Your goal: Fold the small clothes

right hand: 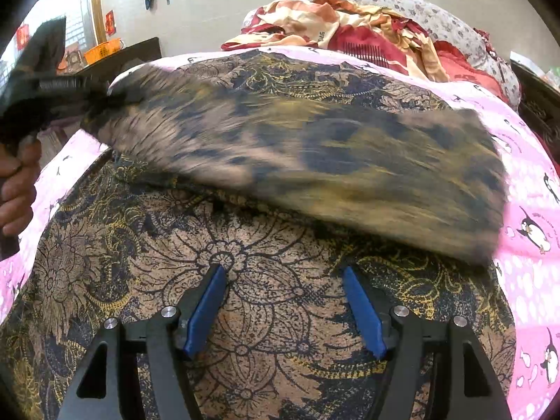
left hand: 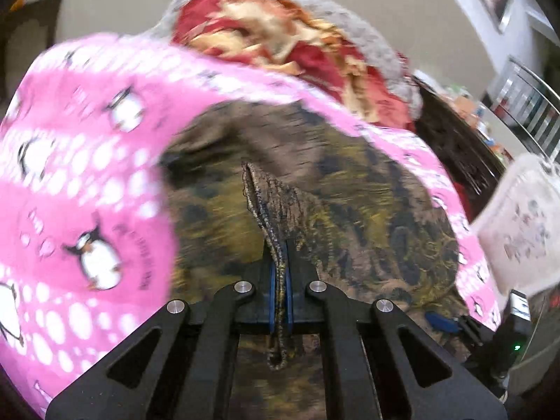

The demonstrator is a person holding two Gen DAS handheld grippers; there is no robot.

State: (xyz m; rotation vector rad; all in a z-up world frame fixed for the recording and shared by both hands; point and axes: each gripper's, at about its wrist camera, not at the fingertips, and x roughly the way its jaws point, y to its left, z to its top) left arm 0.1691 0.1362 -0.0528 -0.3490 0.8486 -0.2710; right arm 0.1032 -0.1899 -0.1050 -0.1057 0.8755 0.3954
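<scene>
A brown garment with a dark blue and yellow floral print (right hand: pixel 245 252) lies on a pink penguin-print blanket (right hand: pixel 532 182). My left gripper (left hand: pixel 279 273) is shut on an edge of this garment (left hand: pixel 350 210); in the right wrist view it (right hand: pixel 101 96) holds a blurred flap of the cloth (right hand: pixel 332 161) lifted across the garment. My right gripper (right hand: pixel 283 280) is open and empty, with its blue pads (right hand: pixel 206 311) just above the flat lower part of the garment.
A pile of red and cream clothes (right hand: pixel 350 31) lies on a grey floral cushion (right hand: pixel 448 24) behind the garment. A dark wooden frame (right hand: pixel 539 105) runs along the right. A pale floral cloth (left hand: pixel 521 224) hangs at the right of the left wrist view.
</scene>
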